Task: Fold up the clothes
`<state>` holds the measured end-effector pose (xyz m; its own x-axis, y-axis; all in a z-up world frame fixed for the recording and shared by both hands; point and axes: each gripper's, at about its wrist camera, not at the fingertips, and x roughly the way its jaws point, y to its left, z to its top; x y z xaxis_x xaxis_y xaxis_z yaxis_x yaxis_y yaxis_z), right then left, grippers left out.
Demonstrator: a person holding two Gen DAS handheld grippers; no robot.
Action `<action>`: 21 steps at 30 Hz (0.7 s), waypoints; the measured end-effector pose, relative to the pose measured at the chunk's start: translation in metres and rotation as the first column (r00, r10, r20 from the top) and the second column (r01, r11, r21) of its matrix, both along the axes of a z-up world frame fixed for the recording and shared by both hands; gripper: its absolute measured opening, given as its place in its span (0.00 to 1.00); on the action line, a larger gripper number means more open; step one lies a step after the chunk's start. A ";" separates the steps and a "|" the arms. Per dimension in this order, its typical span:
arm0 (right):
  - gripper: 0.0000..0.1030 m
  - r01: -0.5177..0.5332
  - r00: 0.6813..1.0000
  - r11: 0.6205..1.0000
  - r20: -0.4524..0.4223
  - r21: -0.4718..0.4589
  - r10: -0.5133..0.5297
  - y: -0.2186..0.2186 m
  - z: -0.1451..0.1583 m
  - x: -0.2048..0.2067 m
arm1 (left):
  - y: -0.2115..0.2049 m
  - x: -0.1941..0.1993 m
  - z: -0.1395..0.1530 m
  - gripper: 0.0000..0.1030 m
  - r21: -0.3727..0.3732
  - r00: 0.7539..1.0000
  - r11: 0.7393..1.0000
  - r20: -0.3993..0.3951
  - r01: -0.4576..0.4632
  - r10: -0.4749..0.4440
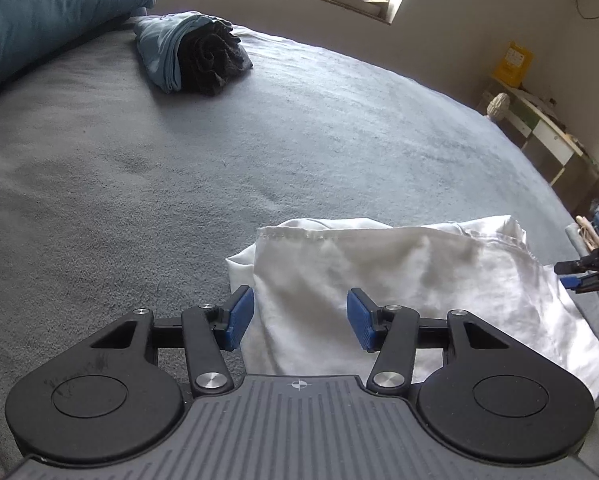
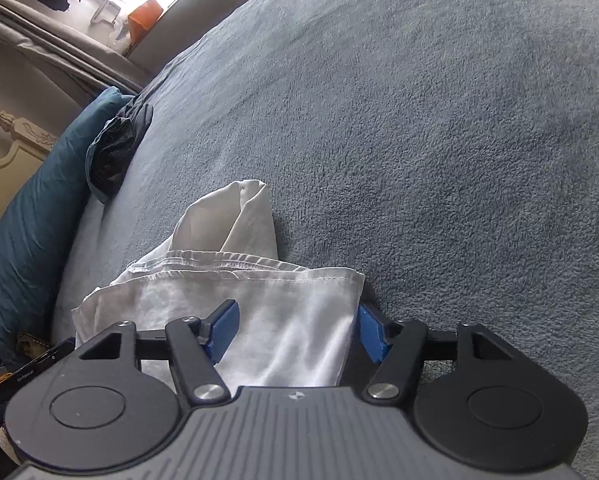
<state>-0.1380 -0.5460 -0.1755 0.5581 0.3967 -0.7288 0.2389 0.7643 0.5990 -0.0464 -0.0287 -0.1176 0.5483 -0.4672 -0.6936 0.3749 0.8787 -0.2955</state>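
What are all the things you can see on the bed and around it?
white cloth: one, white, partly folded, on the bed near both grippers
rolled clothes: one bundle, blue and dark, far side of the bed
bedcover: one, grey, under everything
pillow: one, teal, at the bed's edge
yellow box: one, yellow, on a side shelf
left gripper: one, black with blue fingers, open over the cloth
right gripper: one, black with blue fingers, open over the cloth

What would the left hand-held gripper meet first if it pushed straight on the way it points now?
Most likely the white garment: the left hand-held gripper points down at it with jaws open and nothing between the pads. Past the cloth lies only the grey bedspread. How far off the cloth is remains unclear.
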 end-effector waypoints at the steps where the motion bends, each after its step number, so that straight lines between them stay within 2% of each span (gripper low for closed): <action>1: 0.62 0.014 1.000 1.000 0.002 0.015 -0.014 -0.004 -0.001 -0.001 | 0.001 0.002 0.001 0.50 0.001 1.000 1.000 0.011 -0.008 0.008; 6: 0.59 0.046 0.999 0.998 0.008 0.033 -0.046 -0.008 -0.007 -0.001 | -0.004 0.012 -0.001 0.49 -0.019 0.999 1.000 0.044 -0.015 0.016; 7: 0.53 0.043 0.999 0.999 0.014 0.021 -0.044 -0.005 -0.006 0.000 | -0.006 0.013 -0.001 0.48 -0.020 0.999 1.000 0.047 -0.008 0.009; 8: 0.43 0.040 0.999 0.999 0.017 0.012 -0.040 -0.004 -0.006 0.000 | -0.008 0.014 -0.002 0.43 -0.022 0.999 1.000 0.049 -0.001 0.003; 9: 0.37 0.038 0.999 0.999 0.016 0.010 -0.039 -0.002 -0.006 0.000 | -0.010 0.016 -0.003 0.39 -0.024 0.999 1.000 0.047 0.006 -0.005; 10: 0.23 0.032 0.999 0.999 0.018 0.001 -0.032 0.000 -0.006 0.000 | -0.012 0.016 -0.004 0.34 -0.027 0.999 1.000 0.048 0.008 -0.007; 11: 0.15 0.025 0.999 1.000 0.020 -0.011 -0.024 0.003 -0.005 0.000 | -0.013 0.016 -0.004 0.27 -0.032 0.999 0.999 0.054 0.012 -0.010; 14: 0.04 0.002 0.998 0.998 0.059 -0.066 0.002 0.013 0.004 -0.002 | -0.012 0.012 -0.002 0.05 -0.047 0.996 0.999 0.086 0.005 -0.001; 16: 0.02 -0.008 0.994 0.995 0.105 -0.103 0.018 0.020 0.015 -0.004 | -0.010 0.009 0.000 0.00 -0.061 0.994 0.998 0.105 -0.001 0.008; 21: 0.01 -0.018 0.974 0.983 0.220 -0.180 0.058 0.031 0.048 -0.007 | 0.008 0.004 0.007 0.00 -0.145 0.990 0.986 0.107 -0.079 0.095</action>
<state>-0.1451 -0.5150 -0.1274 0.7019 0.2977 -0.6471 0.0826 0.8683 0.4890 -0.0425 -0.0212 -0.1107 0.6623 -0.5025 -0.5558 0.3369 0.8623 -0.3781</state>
